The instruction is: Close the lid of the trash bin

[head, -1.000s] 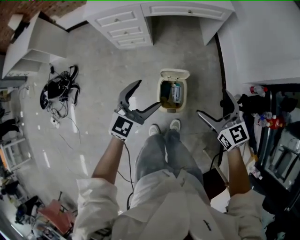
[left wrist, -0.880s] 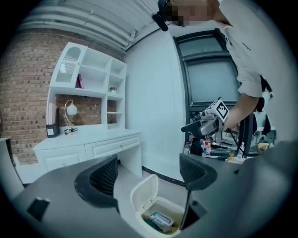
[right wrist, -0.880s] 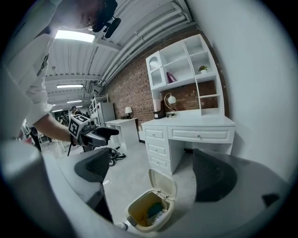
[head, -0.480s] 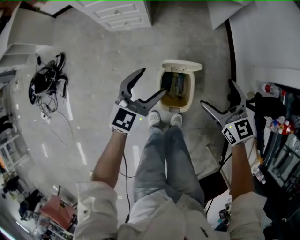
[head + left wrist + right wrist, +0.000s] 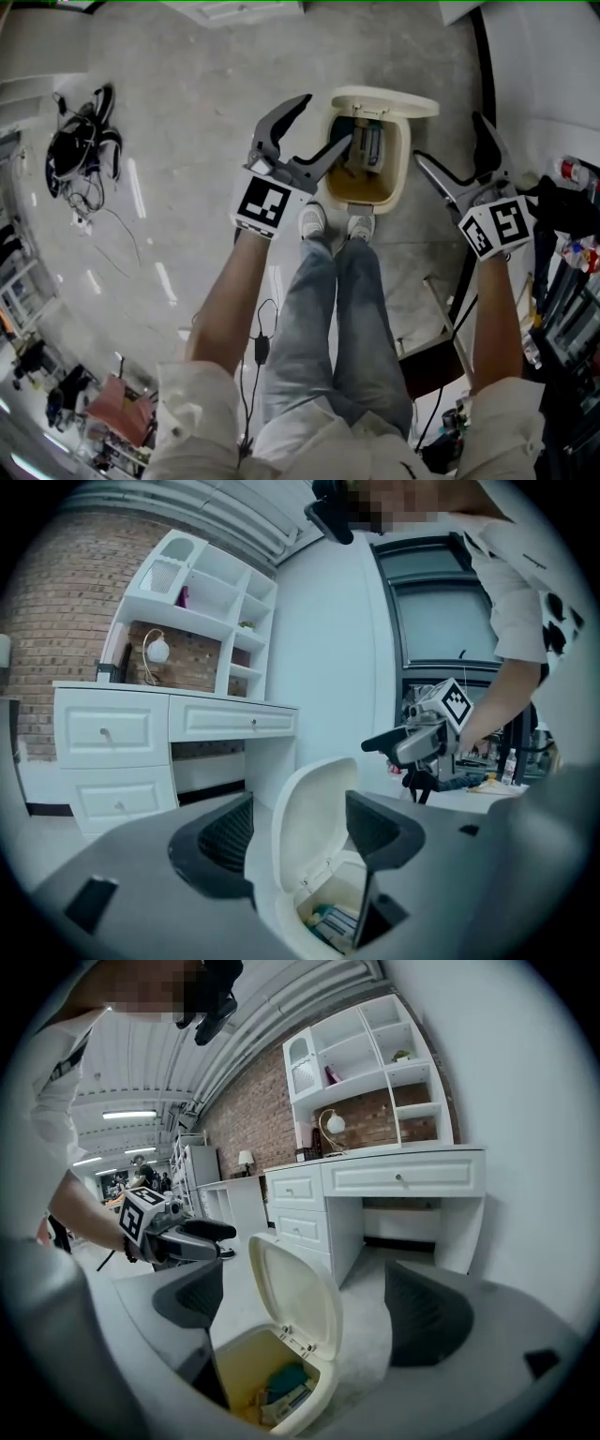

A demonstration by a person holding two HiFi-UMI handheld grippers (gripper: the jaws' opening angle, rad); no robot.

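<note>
Plainly, neither set of fingers has anything in it. The left gripper (image 5: 326, 119) (image 5: 300, 832) has its fingers apart, and they have just been narrowing, with nothing pressed between them. In the left gripper view the lid (image 5: 314, 822) shows in the gap but lies beyond the pads, and no contact can be seen. The right gripper (image 5: 448, 138) (image 5: 307, 1302) has its fingers spread wide and is empty too. It frames the same lid (image 5: 291, 1297) from the other side.

Between the two grippers, on the floor just ahead of the person's shoes (image 5: 314, 222), stands the trash bin (image 5: 367, 207) (image 5: 309, 1399). Its lid (image 5: 384, 99) is swung up on the hinge at the far rim, and rubbish is visible inside. By the look of it the task is barely begun. The approach is largely made, but the lid has not been touched, and pushing it down onto the rim remains.

Compared with the earlier head view, both grippers have sunk toward the bin and now flank it closely. One left finger now overlaps the near-left rim, where before it was short of it. The person has leaned forward, so the bin sits larger and higher in the frame, and the white drawers have slid almost out of view. The lid's upright pose is unchanged.
</note>
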